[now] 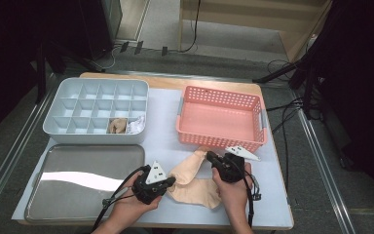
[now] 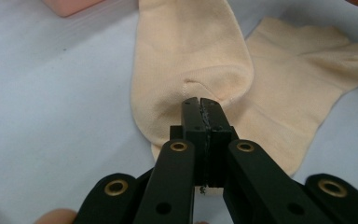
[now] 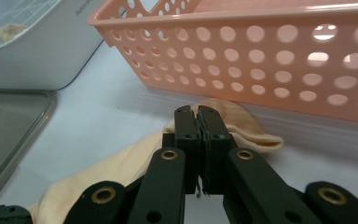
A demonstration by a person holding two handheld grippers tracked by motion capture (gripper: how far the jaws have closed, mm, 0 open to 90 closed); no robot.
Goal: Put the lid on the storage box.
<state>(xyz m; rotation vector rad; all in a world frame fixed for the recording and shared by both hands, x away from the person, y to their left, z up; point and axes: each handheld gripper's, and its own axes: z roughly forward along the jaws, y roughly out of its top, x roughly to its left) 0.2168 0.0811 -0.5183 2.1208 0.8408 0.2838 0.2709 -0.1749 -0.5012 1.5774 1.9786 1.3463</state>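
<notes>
- Beige sock (image 1: 195,181) flat on the white mat (image 1: 165,131), lower centre of the high view, below the pink basket (image 1: 221,118); second beige piece beside or under it in the left gripper view, one pair or a fold cannot be told.
- Left gripper (image 1: 171,181) at the sock's left edge, jaws pressed together; in the left gripper view tips (image 2: 200,103) sit at the sock's heel bulge (image 2: 191,70), pinching a bit of fabric as it seems.
- Right gripper (image 1: 209,157) at the sock's upper end near the basket front wall, jaws pressed together; in the right gripper view cloth (image 3: 242,123) lies just behind the tips, pinch likely, not certain.
- Done, judging by layout: two items already in the bottom row of the grey divided box (image 1: 97,109). Left: fold or roll this sock, put it into a cell.
- Steel tray (image 1: 85,183) lower left.
- High view gives whole layout; gripper views give jaw contact. Right gripper view adds basket holes close up, box corner upper left.
</notes>
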